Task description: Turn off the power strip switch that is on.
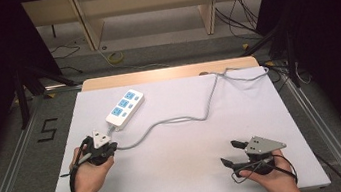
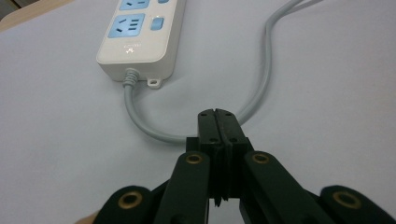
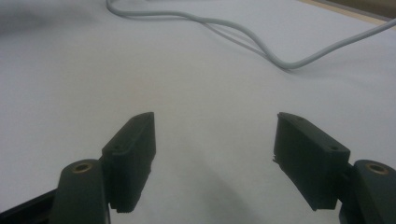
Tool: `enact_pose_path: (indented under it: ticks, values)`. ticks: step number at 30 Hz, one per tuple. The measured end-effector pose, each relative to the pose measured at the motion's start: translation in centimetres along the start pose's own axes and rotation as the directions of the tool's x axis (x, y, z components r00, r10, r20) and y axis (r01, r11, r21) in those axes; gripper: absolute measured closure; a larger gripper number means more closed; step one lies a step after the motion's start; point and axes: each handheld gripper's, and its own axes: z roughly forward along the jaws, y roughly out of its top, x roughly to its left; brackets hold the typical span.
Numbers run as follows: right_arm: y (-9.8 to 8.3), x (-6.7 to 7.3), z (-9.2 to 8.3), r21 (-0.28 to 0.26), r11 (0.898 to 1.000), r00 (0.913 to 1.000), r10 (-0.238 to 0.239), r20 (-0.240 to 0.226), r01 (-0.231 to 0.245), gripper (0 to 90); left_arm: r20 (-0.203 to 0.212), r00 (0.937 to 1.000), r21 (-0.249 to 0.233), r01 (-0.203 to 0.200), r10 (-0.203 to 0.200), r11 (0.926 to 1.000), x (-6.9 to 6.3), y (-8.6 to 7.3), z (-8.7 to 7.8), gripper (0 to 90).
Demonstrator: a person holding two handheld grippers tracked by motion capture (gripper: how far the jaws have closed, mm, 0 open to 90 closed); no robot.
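- The high view hangs above the person's edge of the table (image 1: 184,139), looking forward and down, far enough off to take in the whole white top and the floor beyond it.
- The left gripper view sits low and close, looking along the left gripper (image 2: 218,116) toward the near end of the power strip (image 2: 140,39).
- The right gripper view skims the tabletop past the right gripper (image 3: 215,144), facing the grey cable (image 3: 243,35).
- All three views share that cable and the white surface.
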Motion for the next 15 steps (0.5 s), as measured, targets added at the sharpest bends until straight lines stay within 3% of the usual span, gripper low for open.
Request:
enact_pose_path:
  ticks: [15]
  values:
    - [-0.01, 0.00, -0.01, 0.001, 1.000, 1.0000, -0.002, 0.000, 0.002, 30.5, -0.012, 0.9999, -0.003, 0.006, -0.006, 1.0000, 0.55, 0.83, 0.42, 89.7]
